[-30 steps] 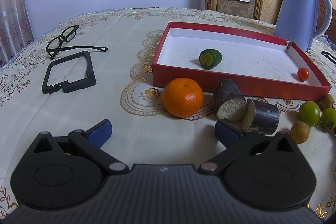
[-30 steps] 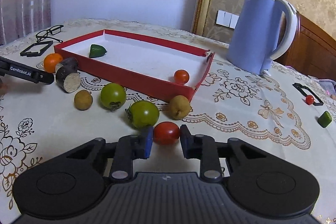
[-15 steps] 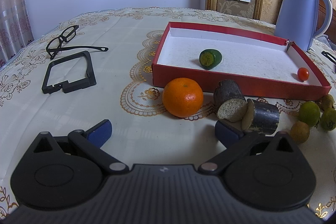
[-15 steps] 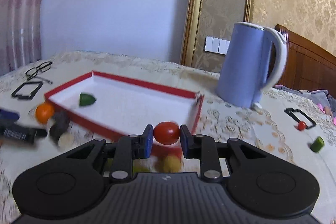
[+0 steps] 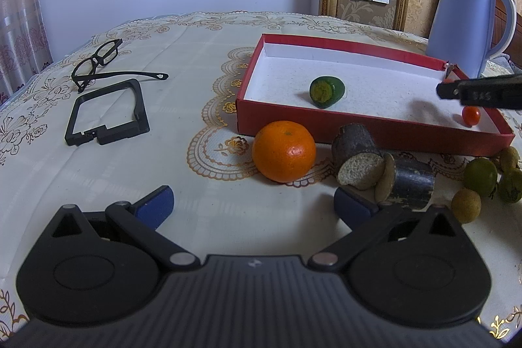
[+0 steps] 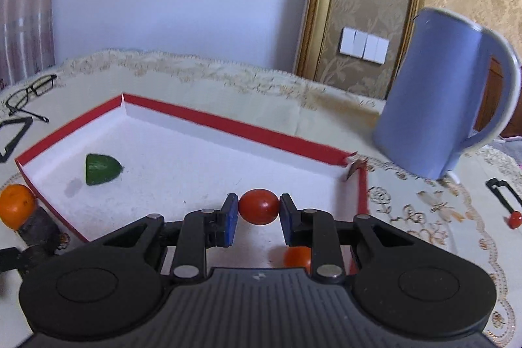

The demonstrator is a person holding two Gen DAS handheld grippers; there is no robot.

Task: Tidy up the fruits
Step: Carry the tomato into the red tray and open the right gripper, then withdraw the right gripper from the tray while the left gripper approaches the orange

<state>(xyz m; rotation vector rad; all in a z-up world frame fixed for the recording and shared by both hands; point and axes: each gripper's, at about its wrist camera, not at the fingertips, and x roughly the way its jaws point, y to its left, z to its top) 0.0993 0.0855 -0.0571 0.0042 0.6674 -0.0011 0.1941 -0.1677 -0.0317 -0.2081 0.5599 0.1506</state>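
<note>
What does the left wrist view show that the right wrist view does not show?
Only left wrist: the green fruits and brown fruit on the cloth, and the left gripper, open.
Only right wrist: the red tomato clamped in the right gripper.
Both: the red tray, green piece, orange, glasses, blue kettle.

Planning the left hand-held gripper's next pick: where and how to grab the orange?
Take the orange across its widest middle, coming straight in from the open left hand-held gripper. It is round, with bare cloth on its left; the dark cut piece sits close on its right, so slip that finger between them.
</note>
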